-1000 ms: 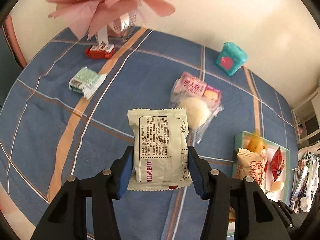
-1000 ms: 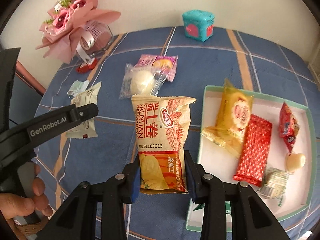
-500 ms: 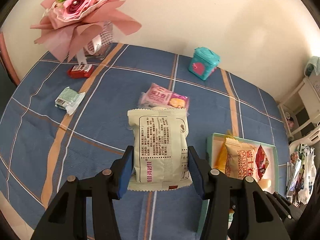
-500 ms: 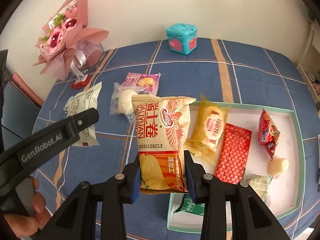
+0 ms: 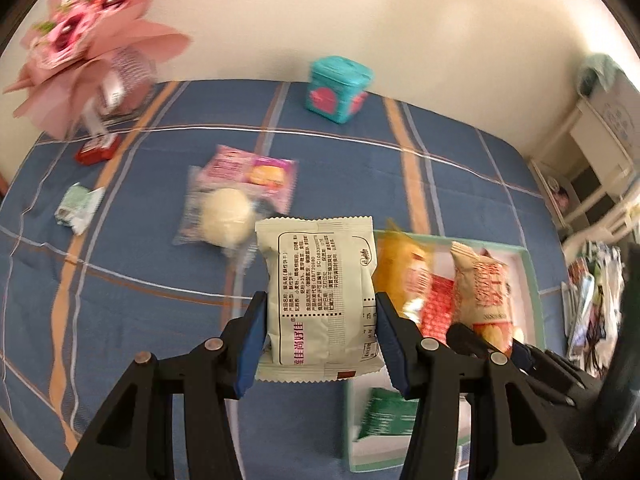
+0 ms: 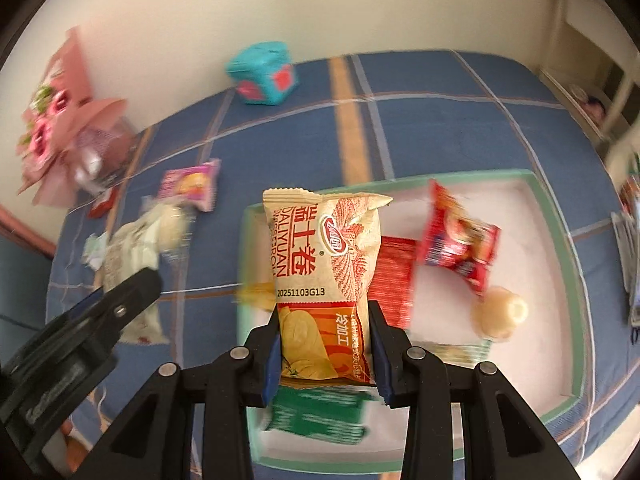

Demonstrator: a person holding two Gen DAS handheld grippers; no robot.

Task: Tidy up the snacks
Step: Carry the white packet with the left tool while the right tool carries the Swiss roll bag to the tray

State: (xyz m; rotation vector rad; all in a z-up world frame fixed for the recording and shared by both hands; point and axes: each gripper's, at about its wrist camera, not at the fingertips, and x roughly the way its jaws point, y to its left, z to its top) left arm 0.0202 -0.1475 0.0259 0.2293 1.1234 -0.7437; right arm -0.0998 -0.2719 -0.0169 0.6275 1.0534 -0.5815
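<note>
A pale green snack packet is clamped upright between the blue pads of the left gripper, printed back toward the camera. A beige and orange roll packet is clamped upright in the right gripper.

Compared with half a second ago, both grippers are carried further toward the green-rimmed white tray. In the right wrist view the roll packet is now seen over the tray's near left part, where earlier it was seen against the blue cloth beside the tray. In the left wrist view the pale packet is seen over the tray's left rim, with the right gripper just beside it.

Inside the tray, a red checked wrapper, a red candy bag, a round pale sweet and a green packet are seen. Bare white floor is left along the tray's far edge and right side.

On the plaid blue tablecloth, a pink packet, a clear-wrapped white bun, a small green-white wrapper and a red bar lie toward the far left edge. A teal box stands at the far edge, a pink bouquet at the far left corner.

Both views are blurred by motion. A yellow packet is partly hidden behind the held packets, and the tray's near edge is cut off by the gripper arms.
</note>
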